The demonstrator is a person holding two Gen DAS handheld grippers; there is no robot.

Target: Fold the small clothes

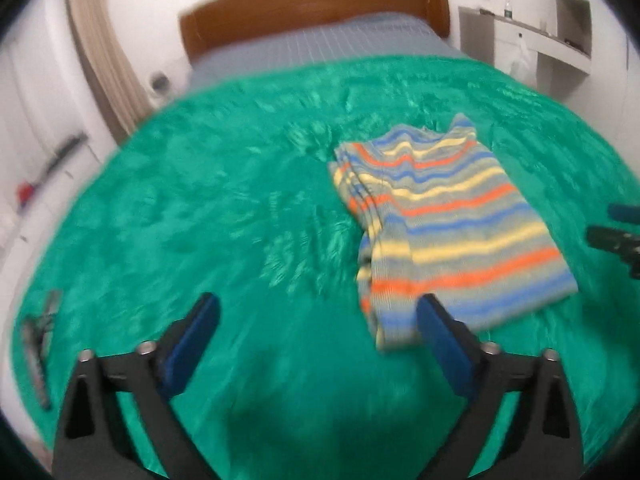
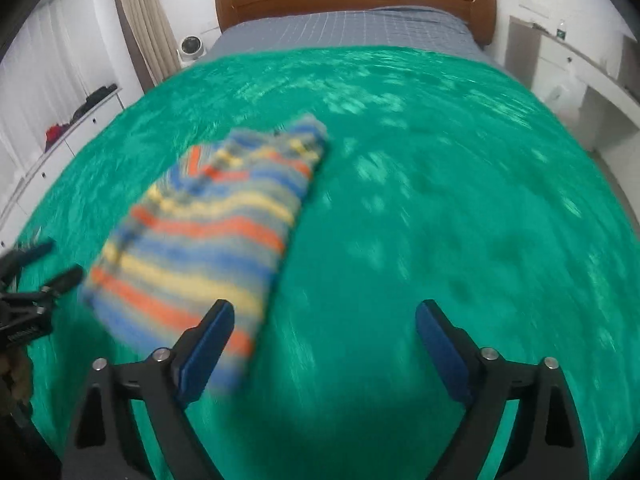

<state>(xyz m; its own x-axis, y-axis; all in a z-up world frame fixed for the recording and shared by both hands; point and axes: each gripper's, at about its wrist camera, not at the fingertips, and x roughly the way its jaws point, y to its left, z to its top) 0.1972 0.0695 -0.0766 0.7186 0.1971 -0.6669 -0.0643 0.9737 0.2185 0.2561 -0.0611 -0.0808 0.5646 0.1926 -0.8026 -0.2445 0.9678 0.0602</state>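
Blue-padded fingers [image 1: 440,336] of the left gripper [image 1: 318,320] are spread wide, empty; the right gripper [image 2: 325,324] is likewise released. Motion blur softens both views — stripe edges are smeared. Lengthwise-folded, the striped shirt [image 1: 448,216] lies flat on the plush green blanket [image 1: 200,200] — a ribbed knit.

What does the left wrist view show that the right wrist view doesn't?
Only the left wrist view shows the bunched, layered folds along the striped garment's left edge and a dark object lying on the blanket's left side. Only the right wrist view shows a white fan beside the bed. Both show the garment on the green blanket, the wooden headboard, and both tools open, left tool and right tool.
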